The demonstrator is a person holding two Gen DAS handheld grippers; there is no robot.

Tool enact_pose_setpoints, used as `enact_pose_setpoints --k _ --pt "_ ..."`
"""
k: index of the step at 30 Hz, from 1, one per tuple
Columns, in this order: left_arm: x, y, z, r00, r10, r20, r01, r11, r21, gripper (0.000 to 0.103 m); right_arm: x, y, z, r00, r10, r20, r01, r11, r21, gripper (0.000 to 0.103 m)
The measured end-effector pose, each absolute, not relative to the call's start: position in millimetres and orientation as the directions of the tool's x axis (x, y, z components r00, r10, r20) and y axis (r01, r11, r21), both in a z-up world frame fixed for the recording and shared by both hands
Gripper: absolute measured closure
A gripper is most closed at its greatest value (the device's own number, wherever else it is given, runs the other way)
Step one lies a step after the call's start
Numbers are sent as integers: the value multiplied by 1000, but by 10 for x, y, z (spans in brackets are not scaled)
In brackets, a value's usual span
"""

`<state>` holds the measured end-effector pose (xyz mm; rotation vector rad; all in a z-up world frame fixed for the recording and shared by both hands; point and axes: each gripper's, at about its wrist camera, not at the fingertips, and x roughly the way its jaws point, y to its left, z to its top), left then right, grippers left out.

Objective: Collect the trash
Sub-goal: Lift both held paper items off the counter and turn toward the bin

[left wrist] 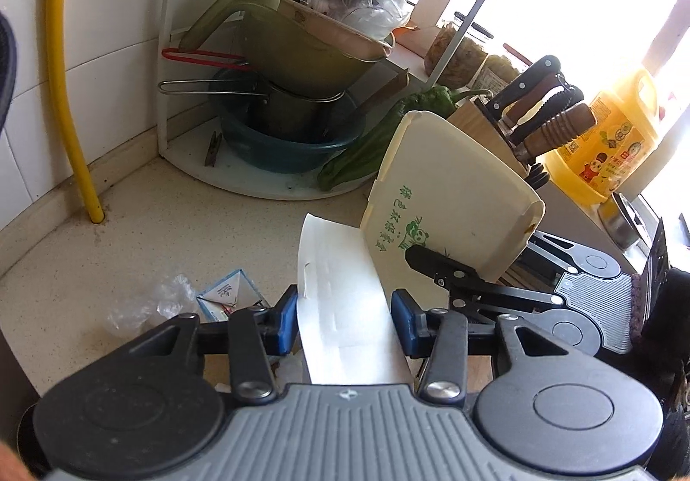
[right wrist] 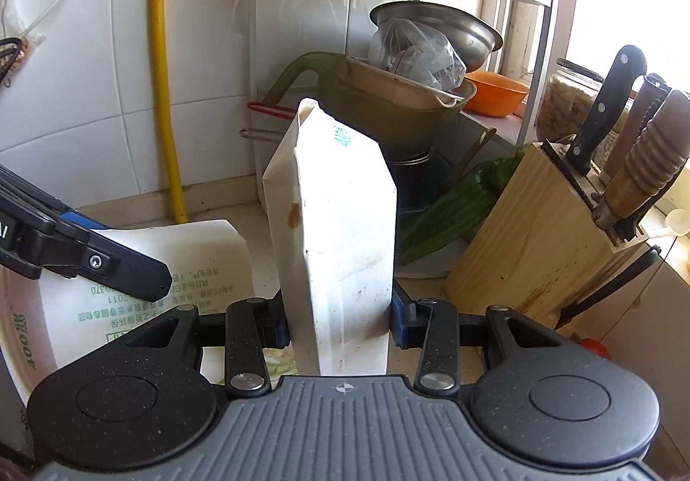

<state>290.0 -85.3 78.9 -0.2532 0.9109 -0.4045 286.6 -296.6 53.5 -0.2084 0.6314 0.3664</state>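
Note:
My left gripper point(left wrist: 345, 319) is shut on a white paper lid or flap point(left wrist: 340, 300), which also shows in the right wrist view point(right wrist: 181, 257) with green print. My right gripper point(right wrist: 338, 319) is shut on a cream takeaway box point(right wrist: 340, 231), held on edge; in the left wrist view the box point(left wrist: 453, 196) carries a green panda logo, and the right gripper point(left wrist: 435, 265) sits just right of my left one. On the beige counter point(left wrist: 151, 222) lie a crumpled clear plastic wrapper point(left wrist: 146, 302) and a small blue-and-white packet point(left wrist: 228, 293).
A white corner rack point(left wrist: 276, 183) holds a blue basin point(left wrist: 284, 145), pots and a green colander. Green vegetables point(left wrist: 366, 149), a wooden knife block point(right wrist: 543, 222), a yellow oil jug point(left wrist: 612, 145) and a yellow hose point(left wrist: 69, 84) stand around. A round white container point(right wrist: 21, 308) is at lower left.

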Motion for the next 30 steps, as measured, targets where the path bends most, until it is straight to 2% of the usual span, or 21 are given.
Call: enact_pose_setpoints --k 7,14,16,18,19,22,30 --pt "2767 -854 617 527 -378 -761 234 926 -297 63 2794 -2939 442 717 292 -633 -400 916 -30 54" --pt "2621 -886 532 509 -375 -775 291 922 -255 61 2662 -2897 336 698 289 -655 -391 920 -11 54" --pt "2590 -924 482 502 -363 -785 317 922 -224 56 2600 -2881 314 697 281 -659 -385 923 -14 54" --pt "2574 -973 373 471 -354 -808 323 922 -215 56 2536 -2871 301 695 277 -664 -379 925 -10 54" --pt "2569 -982 320 457 -361 -813 325 918 -225 60 2500 -2869 297 695 274 -665 -375 927 -10 54" --pt "2541 -939 299 459 -390 -798 309 913 -268 66 2401 -2879 292 702 263 -662 -362 932 -12 54" --pt "2328 -766 556 558 -381 -738 278 923 -266 68 2237 -2898 414 725 273 -633 -348 938 7 54"
